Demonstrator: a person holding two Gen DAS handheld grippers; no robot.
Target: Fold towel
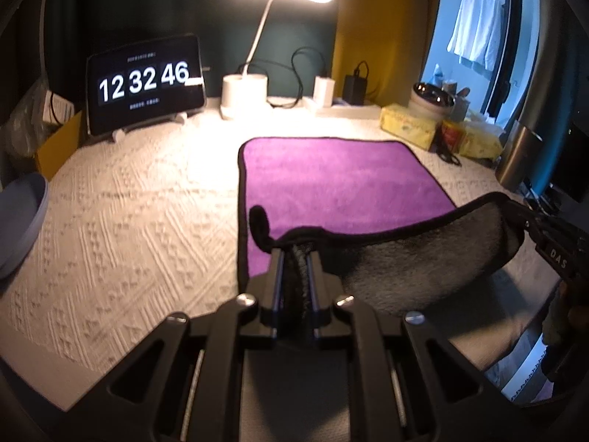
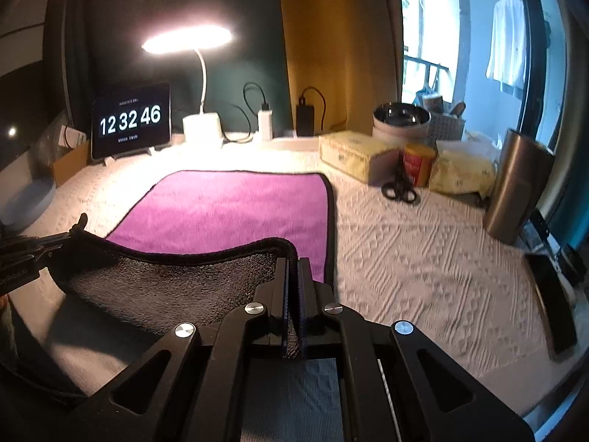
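A purple towel (image 1: pixel 338 180) with black trim and a grey underside lies on the white textured table cover; it also shows in the right wrist view (image 2: pixel 228 210). Its near edge is lifted off the table and curls over, grey side (image 1: pixel 423 258) showing. My left gripper (image 1: pixel 296 254) is shut on the near left corner of the towel. My right gripper (image 2: pixel 292 261) is shut on the near right corner. Each gripper shows in the other's view, the right one (image 1: pixel 530 221) at the right and the left one (image 2: pixel 55 239) at the left, with the lifted edge stretched between them.
At the back stand a tablet clock (image 1: pixel 145 84), a lit desk lamp (image 1: pixel 244 92) and chargers. Yellow packs (image 2: pixel 349 151), a red can, scissors (image 2: pixel 399 188), a steel bowl and a metal cylinder (image 2: pixel 515 188) crowd the right. A grey plate (image 1: pixel 18 221) lies at the left edge.
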